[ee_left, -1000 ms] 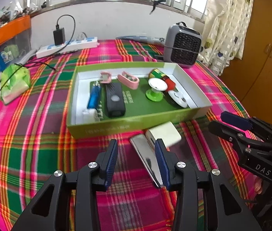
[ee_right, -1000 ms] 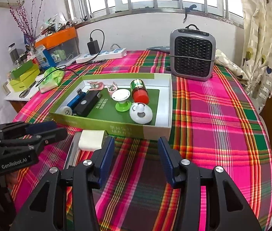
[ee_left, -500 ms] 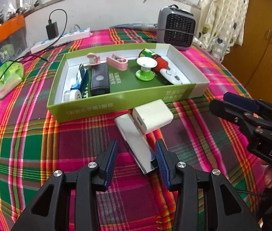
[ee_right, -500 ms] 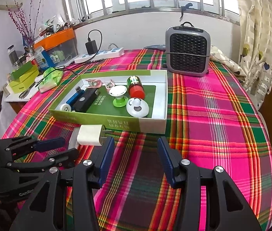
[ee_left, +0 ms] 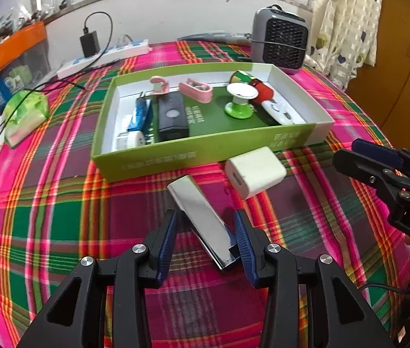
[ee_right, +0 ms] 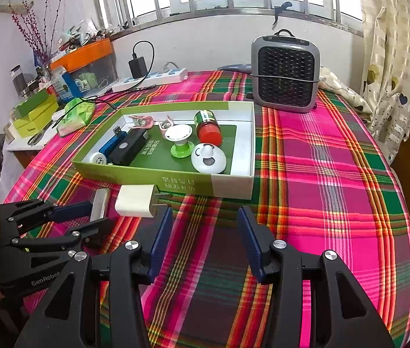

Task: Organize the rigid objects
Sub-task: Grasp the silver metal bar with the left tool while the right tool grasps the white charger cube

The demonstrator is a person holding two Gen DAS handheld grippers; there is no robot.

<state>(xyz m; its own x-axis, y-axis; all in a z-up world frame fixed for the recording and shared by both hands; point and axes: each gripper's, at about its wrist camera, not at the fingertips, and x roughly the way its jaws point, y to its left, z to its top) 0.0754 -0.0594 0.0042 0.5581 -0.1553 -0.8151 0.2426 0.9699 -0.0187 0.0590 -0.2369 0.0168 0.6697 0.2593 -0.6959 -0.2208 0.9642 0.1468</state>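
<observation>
A shiny silver flat bar [ee_left: 202,220] lies on the plaid cloth in front of the green box [ee_left: 205,153]. My left gripper [ee_left: 206,232] is open and straddles the bar's near end; the right pad [ee_left: 241,240] is close against it and the left pad stands apart. A white charger cube [ee_left: 255,171] rests beside the bar, against the box's front wall. My right gripper [ee_right: 203,232] hovers open over bare cloth with nothing between its fingers. In the right wrist view, the left gripper [ee_right: 88,220] sits around the bar [ee_right: 100,206], left of the charger [ee_right: 135,201].
The box [ee_right: 175,181] holds a black device, a blue stick, pink clips, a green-and-white stand, a red-capped jar and a white round piece. A grey heater [ee_right: 285,81] and a power strip [ee_right: 152,78] stand behind it. A green tissue pack [ee_left: 25,113] lies left.
The left gripper has tipped down a little and come lower over the silver bar, which now lies further in between its fingers. The right gripper has kept still.
</observation>
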